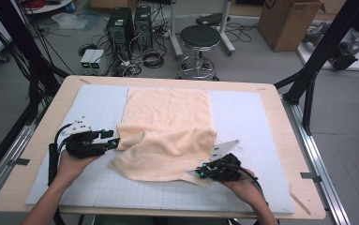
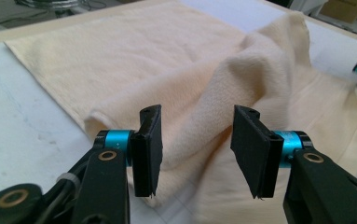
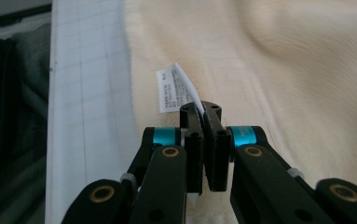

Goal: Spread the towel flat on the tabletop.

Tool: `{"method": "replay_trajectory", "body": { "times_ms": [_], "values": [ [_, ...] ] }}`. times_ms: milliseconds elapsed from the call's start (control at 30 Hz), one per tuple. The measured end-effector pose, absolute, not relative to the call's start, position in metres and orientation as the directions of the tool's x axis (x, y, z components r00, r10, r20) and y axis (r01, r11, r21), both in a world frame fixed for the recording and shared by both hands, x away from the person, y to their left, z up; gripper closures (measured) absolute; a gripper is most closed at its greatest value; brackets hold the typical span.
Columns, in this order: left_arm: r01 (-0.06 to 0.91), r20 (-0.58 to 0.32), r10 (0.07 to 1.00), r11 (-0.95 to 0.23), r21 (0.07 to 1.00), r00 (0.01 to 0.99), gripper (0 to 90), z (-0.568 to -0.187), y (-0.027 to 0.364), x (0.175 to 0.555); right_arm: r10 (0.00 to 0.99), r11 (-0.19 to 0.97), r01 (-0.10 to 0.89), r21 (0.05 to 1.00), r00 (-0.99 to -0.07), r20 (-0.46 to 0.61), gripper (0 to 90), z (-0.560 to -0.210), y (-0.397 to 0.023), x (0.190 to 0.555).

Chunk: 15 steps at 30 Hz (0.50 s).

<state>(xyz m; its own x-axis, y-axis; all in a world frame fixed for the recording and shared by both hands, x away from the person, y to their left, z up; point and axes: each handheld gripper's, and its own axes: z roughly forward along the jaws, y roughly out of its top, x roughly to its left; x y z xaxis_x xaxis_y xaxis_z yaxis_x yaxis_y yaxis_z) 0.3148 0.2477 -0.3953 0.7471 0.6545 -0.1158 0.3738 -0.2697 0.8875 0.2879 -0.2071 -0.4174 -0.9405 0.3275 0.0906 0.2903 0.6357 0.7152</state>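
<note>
In the high view, a peach towel lies on the pale gridded mat that covers the table, its far part spread flat toward the far edge and its near part bunched and folded back toward the near edge. The left hand-held gripper sits at the towel's left side, about midway between the far and near edges, with its tips at the fold; the right hand-held gripper is at the towel's near right corner, close to the near edge of the table. In the left gripper view, the left hand-held gripper stands with its jaws well apart, a raised fold of the towel just beyond and between them, the pads not pressing on it. In the right gripper view, the right hand-held gripper has its jaws brought fully together on the edge of the towel, pinching it right beside the white care label that is sewn to the hem; the mat runs along the towel's left in this view.
</note>
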Motion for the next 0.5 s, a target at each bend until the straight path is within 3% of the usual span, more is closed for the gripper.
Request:
{"method": "replay_trajectory", "body": {
  "times_ms": [233, 433, 500],
  "values": [
    [0.395, -0.114, 0.581, -0.385, 0.834, 0.806, 55.1, -0.415, 0.229, 0.302, 0.347, 0.639, 0.321, 0.699, -0.931, 0.110, 85.8, -0.433, -0.225, 0.283],
    [0.363, -0.054, 0.504, -0.539, 0.761, 0.862, 56.6, -0.423, 0.209, 0.293, 0.343, 0.605, 0.324, 0.727, -0.930, 0.129, 66.6, -0.434, -0.225, 0.291],
    [0.395, -0.097, 0.485, -0.564, 0.725, 0.869, 57.0, -0.429, 0.206, 0.295, 0.344, 0.631, 0.331, 0.701, -0.930, 0.129, 63.5, -0.438, -0.221, 0.292]
  ]
}}
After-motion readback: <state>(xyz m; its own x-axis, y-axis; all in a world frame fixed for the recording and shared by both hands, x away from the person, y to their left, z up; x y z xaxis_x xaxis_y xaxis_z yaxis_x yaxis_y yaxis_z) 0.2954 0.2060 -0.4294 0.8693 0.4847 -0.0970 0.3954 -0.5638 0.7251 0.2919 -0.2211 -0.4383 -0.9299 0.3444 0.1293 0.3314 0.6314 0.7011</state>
